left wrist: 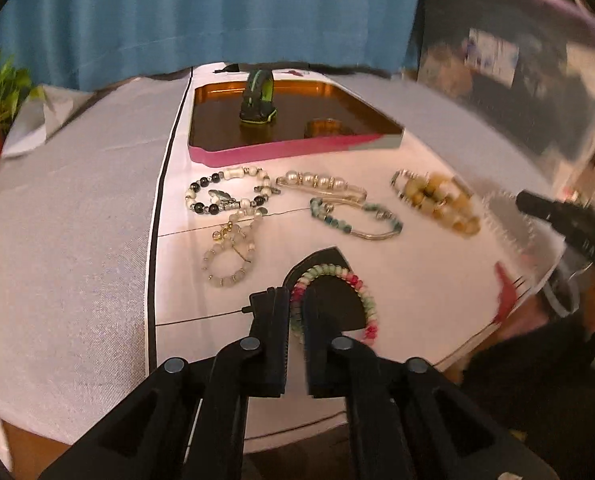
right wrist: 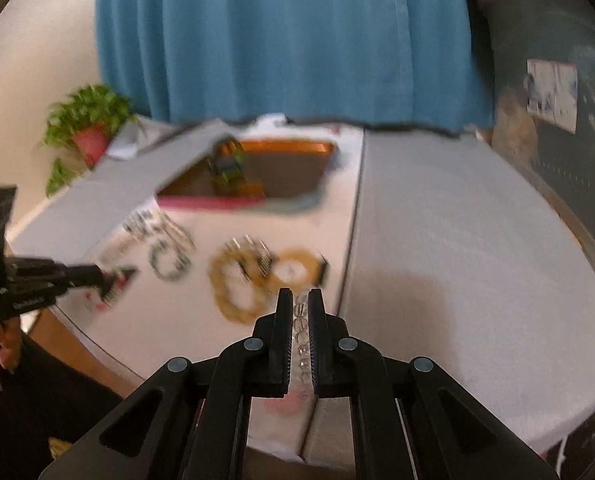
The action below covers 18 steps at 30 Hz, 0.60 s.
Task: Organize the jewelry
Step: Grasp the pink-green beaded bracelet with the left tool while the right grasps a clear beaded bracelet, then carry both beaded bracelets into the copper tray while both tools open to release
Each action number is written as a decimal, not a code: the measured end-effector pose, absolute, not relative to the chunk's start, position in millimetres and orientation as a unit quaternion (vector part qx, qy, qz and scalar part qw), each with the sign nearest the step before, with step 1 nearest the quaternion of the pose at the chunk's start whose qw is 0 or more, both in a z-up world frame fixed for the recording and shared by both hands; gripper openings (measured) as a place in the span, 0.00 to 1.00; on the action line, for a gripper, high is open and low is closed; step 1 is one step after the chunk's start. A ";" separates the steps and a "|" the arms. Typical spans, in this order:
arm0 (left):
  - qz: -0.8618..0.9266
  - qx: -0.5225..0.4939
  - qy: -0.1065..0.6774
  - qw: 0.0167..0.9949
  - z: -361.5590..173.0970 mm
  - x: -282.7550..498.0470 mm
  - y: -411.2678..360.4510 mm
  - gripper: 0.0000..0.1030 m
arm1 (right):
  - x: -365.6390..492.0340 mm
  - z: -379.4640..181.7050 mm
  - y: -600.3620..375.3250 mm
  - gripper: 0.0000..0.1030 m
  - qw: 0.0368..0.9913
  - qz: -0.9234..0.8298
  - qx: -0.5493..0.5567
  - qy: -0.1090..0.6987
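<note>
The left gripper is clamped on a pink-and-green bead bracelet, nearer than the tin tray; the right gripper pinches a clear bead bracelet.

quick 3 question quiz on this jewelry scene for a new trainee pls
1. True or false: the left gripper is shut on the green, white and pink bead bracelet.
2. What does the right gripper hold?
A. the watch
B. a strand of clear beads
C. nothing
3. What stands upright in the pink-sided tray?

Key
1. True; the bracelet's strand passes between its jaws.
2. B; the clear beads sit clamped between the jaws.
3. A black and green watch; a gold ring-shaped piece lies in the tray near it.
</note>
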<state>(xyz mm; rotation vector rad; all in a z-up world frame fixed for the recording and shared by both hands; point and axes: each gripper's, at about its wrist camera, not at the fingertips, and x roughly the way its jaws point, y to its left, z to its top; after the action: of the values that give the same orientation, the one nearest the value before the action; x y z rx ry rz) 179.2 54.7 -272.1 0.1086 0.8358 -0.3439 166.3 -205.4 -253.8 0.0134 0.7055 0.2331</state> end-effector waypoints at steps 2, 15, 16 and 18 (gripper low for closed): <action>-0.156 0.077 0.398 0.901 -272.7 177.5 47.6 0.09 | 171.0 -261.5 -209.0 0.08 0.928 0.112 -0.001 0.356; -0.137 0.062 0.409 0.900 -272.6 185.4 60.0 0.12 | 183.9 -283.2 -221.7 0.10 0.913 0.111 -0.003 0.392; -0.141 0.066 0.409 0.899 -272.5 183.0 59.5 0.08 | 184.4 -282.3 -220.4 0.10 0.913 0.108 -0.005 0.394; -0.144 0.071 0.409 0.898 -272.4 179.7 58.1 0.06 | 179.6 -275.6 -219.2 0.11 0.919 0.091 -0.013 0.383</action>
<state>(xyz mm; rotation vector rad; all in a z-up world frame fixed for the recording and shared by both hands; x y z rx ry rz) 179.7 58.1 -272.4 0.1479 0.8470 -0.2983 179.6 -219.2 -275.6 -0.0267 0.7884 0.1880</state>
